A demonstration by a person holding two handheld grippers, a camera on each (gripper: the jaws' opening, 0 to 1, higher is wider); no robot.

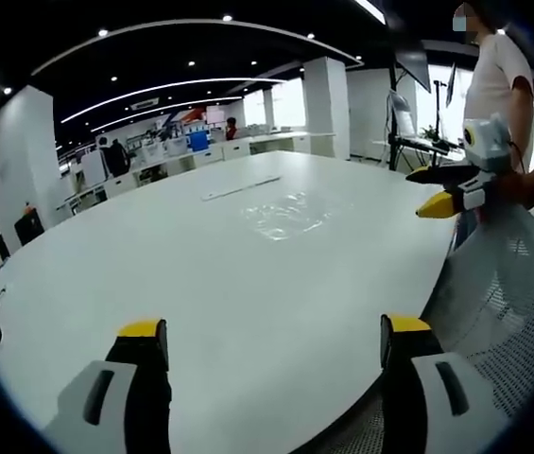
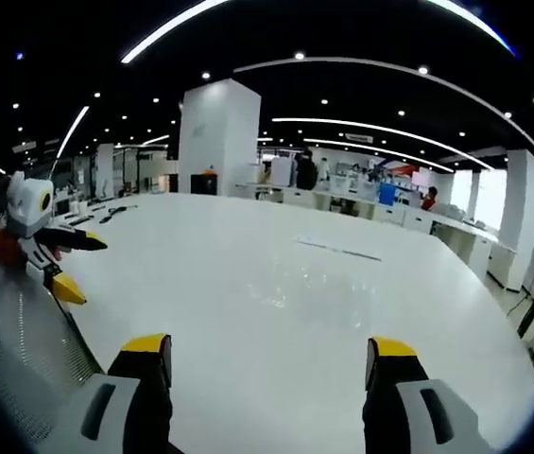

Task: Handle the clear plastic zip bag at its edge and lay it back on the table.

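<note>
Zip bag [image 1: 285, 216], clear and crumpled, lay flat mid-worktop [image 1: 200, 284], just short of a thin white strip [image 1: 240, 187]. Left tongs [image 1: 274, 345] spread wide, holding nothing, low over near edge. Right tongs [image 2: 271, 364] likewise spread and empty, well apart from bag. Mesh chair back [image 1: 503, 303] sat beside worktop edge.

Lay flat on the table [image 1: 200, 284]: zip bag [image 1: 285, 216], mid-surface, with a thin strip [image 1: 240, 188] just behind it.
</note>
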